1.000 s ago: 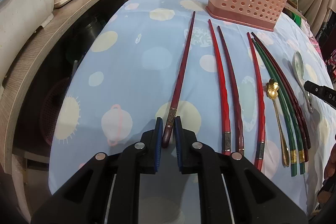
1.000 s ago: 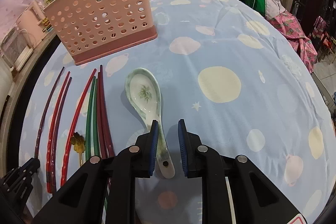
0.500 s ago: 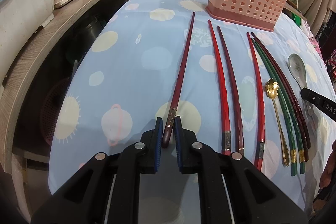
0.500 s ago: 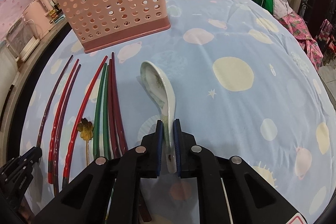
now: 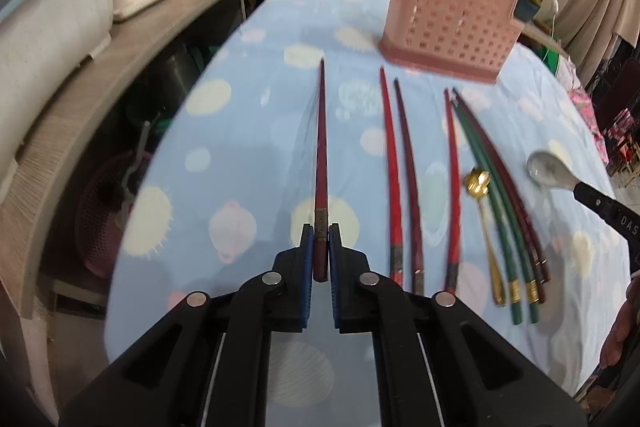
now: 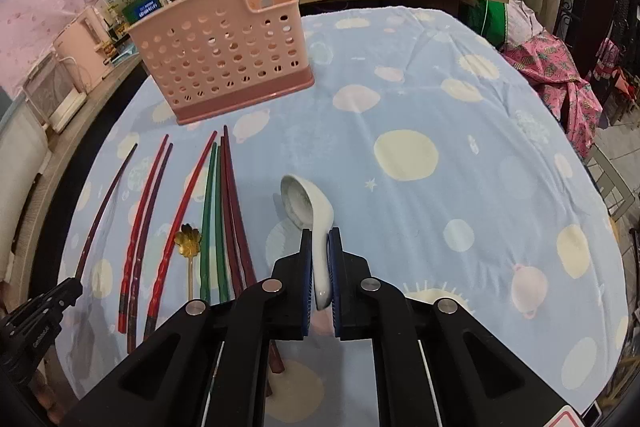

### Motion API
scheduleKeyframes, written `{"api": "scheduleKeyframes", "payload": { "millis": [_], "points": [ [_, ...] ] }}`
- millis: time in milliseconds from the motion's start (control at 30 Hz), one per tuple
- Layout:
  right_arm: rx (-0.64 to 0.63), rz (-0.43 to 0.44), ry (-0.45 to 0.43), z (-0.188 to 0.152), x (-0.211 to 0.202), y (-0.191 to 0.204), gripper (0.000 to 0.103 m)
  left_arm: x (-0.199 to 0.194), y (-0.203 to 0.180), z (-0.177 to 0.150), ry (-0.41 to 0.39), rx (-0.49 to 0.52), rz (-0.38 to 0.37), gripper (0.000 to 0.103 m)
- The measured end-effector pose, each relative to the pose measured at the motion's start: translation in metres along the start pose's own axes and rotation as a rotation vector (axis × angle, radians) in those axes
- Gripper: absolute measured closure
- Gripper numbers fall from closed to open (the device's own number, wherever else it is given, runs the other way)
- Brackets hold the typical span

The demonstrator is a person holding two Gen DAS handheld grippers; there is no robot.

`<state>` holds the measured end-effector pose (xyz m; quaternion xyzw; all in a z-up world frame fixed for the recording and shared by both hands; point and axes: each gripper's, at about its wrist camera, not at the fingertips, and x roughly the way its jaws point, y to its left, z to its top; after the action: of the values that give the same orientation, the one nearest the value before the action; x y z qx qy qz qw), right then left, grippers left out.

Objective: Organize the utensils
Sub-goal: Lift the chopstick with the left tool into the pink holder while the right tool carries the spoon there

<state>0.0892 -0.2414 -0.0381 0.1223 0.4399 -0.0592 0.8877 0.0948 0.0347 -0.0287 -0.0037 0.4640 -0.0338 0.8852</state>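
Observation:
My left gripper (image 5: 321, 227) has its jaws closing on the thick end of a dark red chopstick (image 5: 321, 147), pads pressing it; the stick hangs just above the cloth and points toward the pink perforated utensil holder (image 5: 448, 27). My right gripper (image 6: 320, 231) is shut on the handle of a white ceramic spoon (image 6: 304, 203), whose bowl is raised and tilted. Several chopsticks lie in a row on the table: a red pair (image 6: 140, 227), a single red one (image 6: 180, 211), a green pair (image 6: 210, 219) and dark maroon ones (image 6: 234, 227). A small gold spoon (image 6: 188, 239) lies among them.
The holder (image 6: 224, 55) stands at the far side of the blue spotted tablecloth (image 6: 440, 87). A wooden counter with appliances (image 5: 60, 27) runs along the left, with a gap down to the floor beside the table edge. Pots sit behind; a pink cloth (image 6: 552, 75) hangs at right.
Both grippers have risen. The right jaws closed on the spoon handle and lifted it off the cloth. The dark red chopstick now hangs above the table in the left jaws.

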Motion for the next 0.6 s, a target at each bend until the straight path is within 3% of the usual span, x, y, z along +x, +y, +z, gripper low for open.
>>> {"api": "scheduleKeyframes", "payload": {
  "millis": [300,600],
  "points": [
    [-0.01,0.012,-0.123,0.036,-0.043,-0.002,0.098,-0.061,0.002,0.059,-0.186,-0.017,-0.04,0.096],
    [-0.016,0.049,-0.213,0.093,-0.053,0.006,0.098,-0.109,-0.009,0.156,-0.372,-0.016,-0.114,0.096]
  ]
}}
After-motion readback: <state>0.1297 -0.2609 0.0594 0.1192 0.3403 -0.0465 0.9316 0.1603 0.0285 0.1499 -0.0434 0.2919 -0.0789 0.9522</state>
